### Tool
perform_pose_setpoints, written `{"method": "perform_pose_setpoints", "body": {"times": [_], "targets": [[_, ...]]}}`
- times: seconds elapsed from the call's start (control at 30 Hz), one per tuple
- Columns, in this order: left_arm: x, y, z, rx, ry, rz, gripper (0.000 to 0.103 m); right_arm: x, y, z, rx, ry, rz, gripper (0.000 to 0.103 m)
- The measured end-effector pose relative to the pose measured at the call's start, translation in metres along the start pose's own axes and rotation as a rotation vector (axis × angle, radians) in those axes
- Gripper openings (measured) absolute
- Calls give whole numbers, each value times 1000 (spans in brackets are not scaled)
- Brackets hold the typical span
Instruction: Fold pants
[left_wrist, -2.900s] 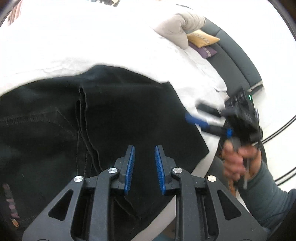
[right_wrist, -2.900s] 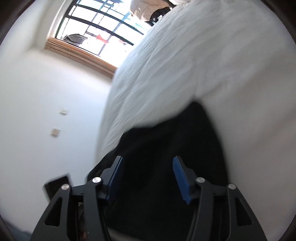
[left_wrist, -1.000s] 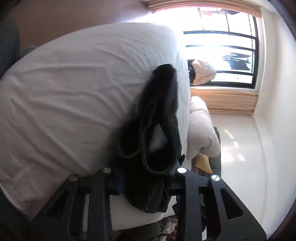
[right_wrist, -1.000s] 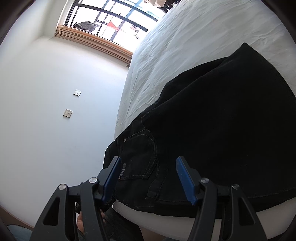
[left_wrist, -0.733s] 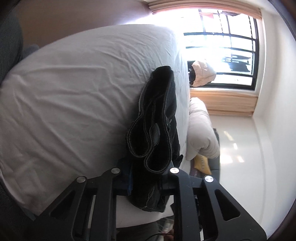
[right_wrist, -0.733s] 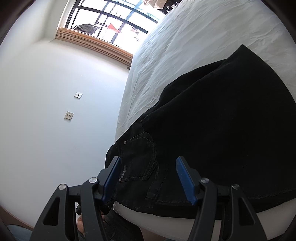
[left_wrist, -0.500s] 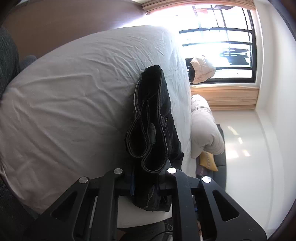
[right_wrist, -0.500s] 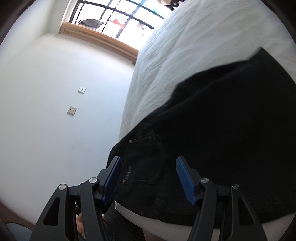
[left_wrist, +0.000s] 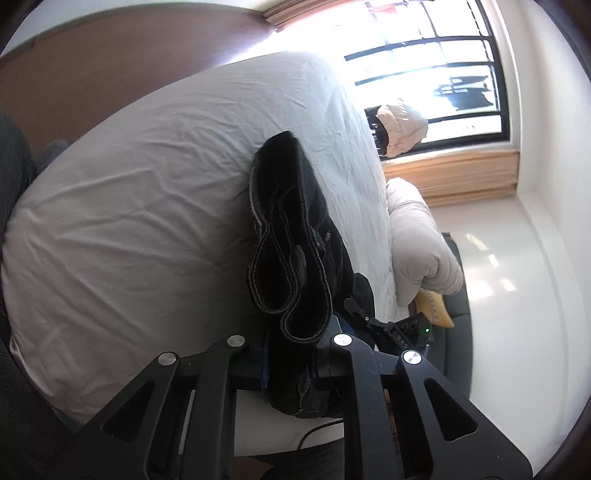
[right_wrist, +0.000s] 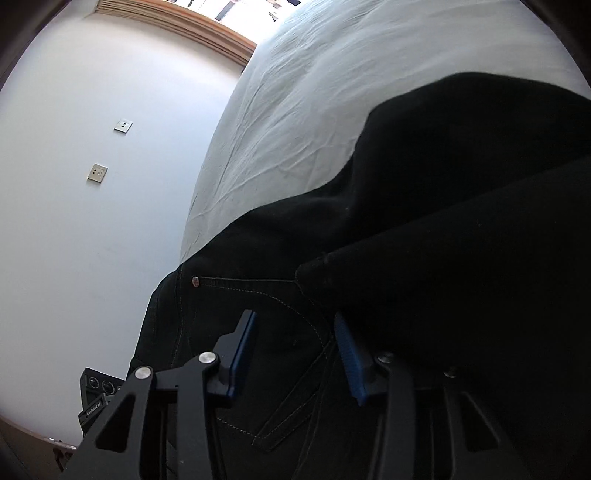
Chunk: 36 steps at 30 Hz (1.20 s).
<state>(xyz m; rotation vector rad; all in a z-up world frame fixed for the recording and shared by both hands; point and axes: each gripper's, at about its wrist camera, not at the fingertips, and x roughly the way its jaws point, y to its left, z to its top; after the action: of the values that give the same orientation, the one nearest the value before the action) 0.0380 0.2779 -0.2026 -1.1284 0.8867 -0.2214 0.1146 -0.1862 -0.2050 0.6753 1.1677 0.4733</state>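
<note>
Black pants (left_wrist: 291, 236) lie folded on a white bed (left_wrist: 147, 206). In the left wrist view my left gripper (left_wrist: 290, 363) is shut on the thick edge of the pants at the near bed edge, with hems looping above the jaws. In the right wrist view the pants (right_wrist: 424, 221) fill the lower right, with a back pocket and rivet showing. My right gripper (right_wrist: 295, 354) is open, its blue pads on either side of the pocket area, and a folded layer of cloth drapes over its right finger (right_wrist: 349, 360).
A beige duvet (left_wrist: 417, 236) and a yellow cushion (left_wrist: 432, 312) lie on a dark sofa beyond the bed. A window (left_wrist: 436, 62) sits behind. The right gripper's body (left_wrist: 402, 328) shows past the pants. A white wall with sockets (right_wrist: 98, 171) is left of the bed.
My left gripper has closed on the pants edge and shifted slightly. My right gripper has moved in close over the pants, and a layer now overlaps its right finger.
</note>
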Motion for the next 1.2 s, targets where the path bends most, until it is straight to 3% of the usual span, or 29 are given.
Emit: {"method": "perform_pose_setpoints", "body": {"times": [0.13,0.23,0.3,0.57,0.73,0.87,0.97,1.07,1.2], "targets": [[1,-12,-3,51,-2,6,13,-5,2,0,10,10,18,48],[0,-26,-6,96,-3,12,13,-9,4,1,36,5,61,62],[-1,-39,-9,139,-5,15,13,-11,6,1,28,3,69,64],[14,-130,-42,459,27,10,13,-46,10,11,55,-32,195,79],[66,-191,-86,672,127,38,13,-79,-7,18,77,-52,292,85],[133,-233,-135,834,244,58,13,-107,-27,19,101,-85,339,85],[182,-236,-172,864,357,109,13,-129,-57,23,138,-132,341,88],[194,-243,-212,968,420,87,13,-148,-78,22,176,-153,324,89],[205,-242,-236,1031,468,121,13,-150,-80,19,151,-141,317,91]]}}
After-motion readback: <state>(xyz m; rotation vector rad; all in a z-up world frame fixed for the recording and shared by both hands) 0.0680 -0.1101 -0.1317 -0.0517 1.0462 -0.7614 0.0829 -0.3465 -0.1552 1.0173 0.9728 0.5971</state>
